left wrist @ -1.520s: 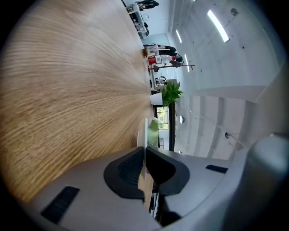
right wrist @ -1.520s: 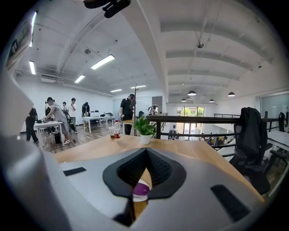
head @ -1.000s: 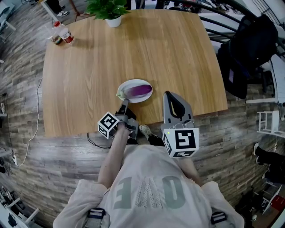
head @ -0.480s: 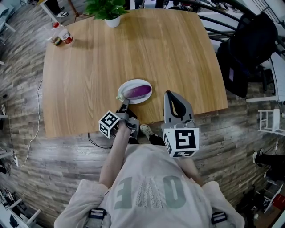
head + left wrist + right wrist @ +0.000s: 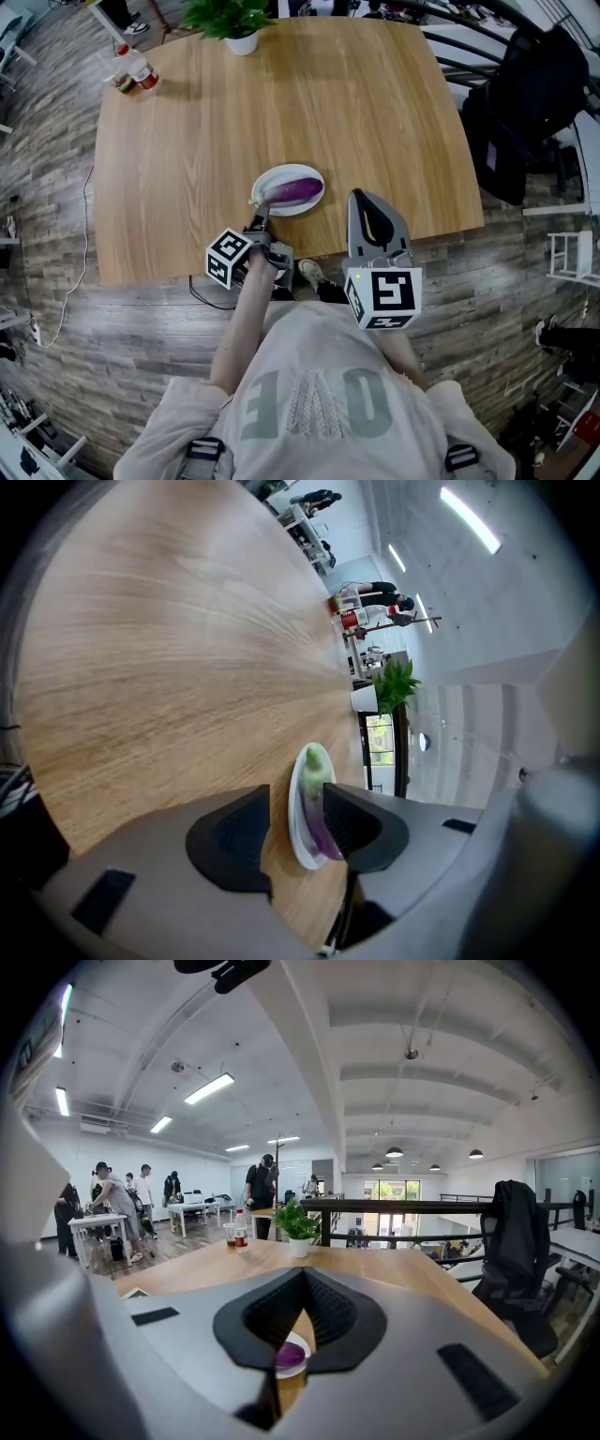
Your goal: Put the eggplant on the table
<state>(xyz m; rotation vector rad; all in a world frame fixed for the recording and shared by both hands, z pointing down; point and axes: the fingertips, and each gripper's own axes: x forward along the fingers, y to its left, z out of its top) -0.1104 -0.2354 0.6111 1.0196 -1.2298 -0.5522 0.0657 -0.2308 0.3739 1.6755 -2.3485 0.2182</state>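
I find the eggplant lying on a white plate near the table's front edge. The left gripper jaws are opening at the plate's left end, gripping nothing. The right gripper jaws are closed and empty.

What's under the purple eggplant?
A white plate, which sits on the wooden table. The eggplant covers the plate's middle, so whatever may lie beneath it there cannot be seen.

left tool: jaws opening, gripping nothing | right tool: jaws together, empty
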